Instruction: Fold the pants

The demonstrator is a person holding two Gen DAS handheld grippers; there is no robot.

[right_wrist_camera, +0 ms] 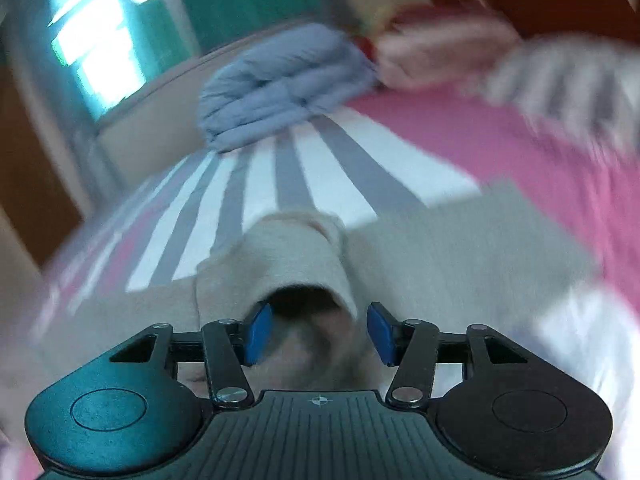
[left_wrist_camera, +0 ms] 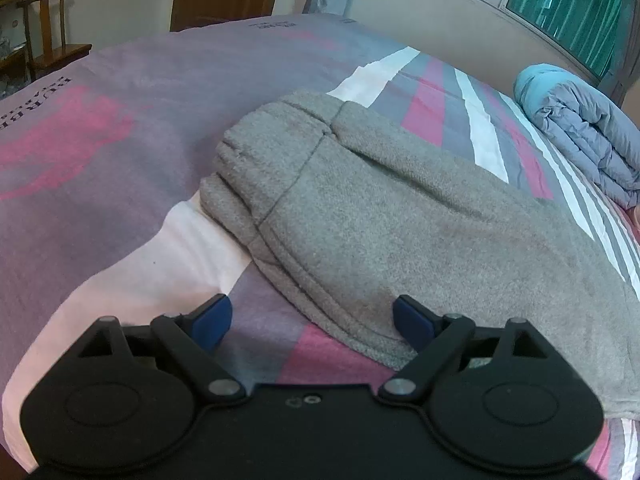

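Observation:
Grey fleece pants point(left_wrist_camera: 380, 208) lie on the striped bed cover, waistband at the far end. My left gripper point(left_wrist_camera: 312, 320) is open, just above the pants' near edge; its right blue pad point(left_wrist_camera: 412, 320) touches the cloth, the left pad point(left_wrist_camera: 212, 320) is over the cover. In the blurred right wrist view my right gripper point(right_wrist_camera: 318, 332) is open, its blue pads on either side of a leg cuff opening point(right_wrist_camera: 304, 300) of the pants point(right_wrist_camera: 460, 248). Neither gripper holds cloth.
The bed cover point(left_wrist_camera: 120, 140) is pink, grey and white striped. A folded blue-grey quilt point(left_wrist_camera: 580, 132) lies at the bed's far right, also in the right wrist view point(right_wrist_camera: 276, 84). A wooden chair point(left_wrist_camera: 48, 28) and door stand beyond the bed. Window with green curtain point(left_wrist_camera: 568, 0).

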